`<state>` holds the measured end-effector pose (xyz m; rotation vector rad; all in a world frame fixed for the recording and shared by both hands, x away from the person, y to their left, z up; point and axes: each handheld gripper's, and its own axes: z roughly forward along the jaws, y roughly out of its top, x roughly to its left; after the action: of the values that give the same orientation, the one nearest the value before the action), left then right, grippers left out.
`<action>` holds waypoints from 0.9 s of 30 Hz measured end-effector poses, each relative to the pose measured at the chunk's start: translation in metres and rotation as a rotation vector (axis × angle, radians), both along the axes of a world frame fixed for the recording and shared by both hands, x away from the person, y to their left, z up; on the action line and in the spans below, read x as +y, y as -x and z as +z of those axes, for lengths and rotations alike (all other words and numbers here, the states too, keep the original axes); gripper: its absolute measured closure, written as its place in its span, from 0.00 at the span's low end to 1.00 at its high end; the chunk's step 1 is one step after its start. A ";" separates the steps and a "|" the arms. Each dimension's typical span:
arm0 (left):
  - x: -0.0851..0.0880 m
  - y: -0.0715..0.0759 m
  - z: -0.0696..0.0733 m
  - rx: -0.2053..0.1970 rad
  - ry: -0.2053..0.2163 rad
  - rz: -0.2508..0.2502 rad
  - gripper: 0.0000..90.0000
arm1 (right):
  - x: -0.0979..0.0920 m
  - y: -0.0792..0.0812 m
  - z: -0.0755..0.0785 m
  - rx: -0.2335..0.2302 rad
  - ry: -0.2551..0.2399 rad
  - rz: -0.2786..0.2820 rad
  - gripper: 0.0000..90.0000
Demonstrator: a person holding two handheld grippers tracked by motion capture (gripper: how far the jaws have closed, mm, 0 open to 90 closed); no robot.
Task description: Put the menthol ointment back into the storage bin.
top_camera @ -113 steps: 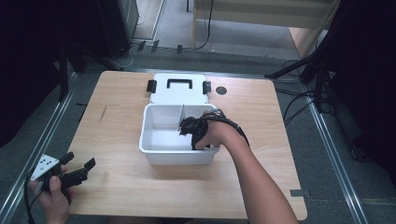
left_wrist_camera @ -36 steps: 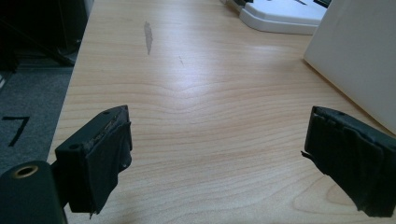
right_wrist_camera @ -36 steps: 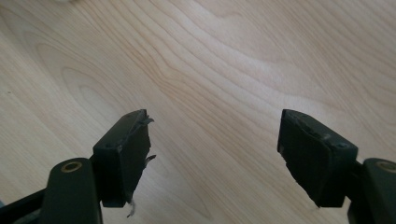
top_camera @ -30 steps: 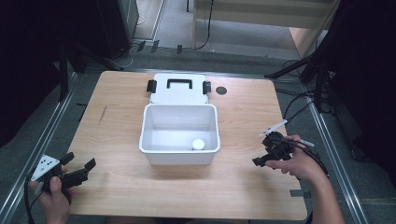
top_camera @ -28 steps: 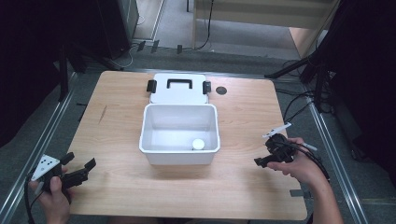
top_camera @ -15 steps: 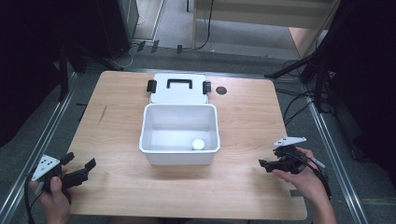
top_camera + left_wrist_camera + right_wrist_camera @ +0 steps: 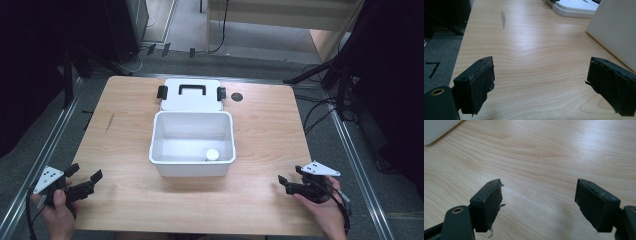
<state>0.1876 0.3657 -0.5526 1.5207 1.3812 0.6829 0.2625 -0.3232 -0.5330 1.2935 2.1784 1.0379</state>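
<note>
light wooden table (image 7: 260,125), grey floor (image 7: 190,20), metal rails (image 7: 47,150), black cables (image 7: 320,107), dim surroundings

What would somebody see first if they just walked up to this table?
Probably the open white plastic box in the middle of the pale wooden table, with a small round white thing in its near right corner. Its white lid with a black handle lies flat behind it. Black tongs wait open at each near corner, left and right.

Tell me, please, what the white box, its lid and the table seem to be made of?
The white box looks like moulded plastic: smooth, slightly glossy walls with rounded corners. Its lid seems to be the same white plastic, with a black handle and black latches. The table shows a pale wood grain; solid wood or laminate, I cannot tell.
</note>
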 end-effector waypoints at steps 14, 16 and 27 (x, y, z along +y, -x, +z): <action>0.001 0.000 0.000 0.003 0.006 0.002 0.09 | -0.029 0.031 -0.013 -0.116 -0.189 -0.087 0.17; 0.000 0.000 0.000 0.002 0.007 0.004 0.09 | -0.030 0.034 -0.013 -0.129 -0.202 -0.095 0.17; -0.001 -0.001 0.000 0.006 -0.007 0.001 0.09 | -0.041 0.052 -0.014 -0.134 -0.247 -0.244 0.08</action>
<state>0.1883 0.3646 -0.5526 1.5287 1.3860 0.6853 0.2105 -0.3644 -0.5470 1.5050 1.7843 1.2811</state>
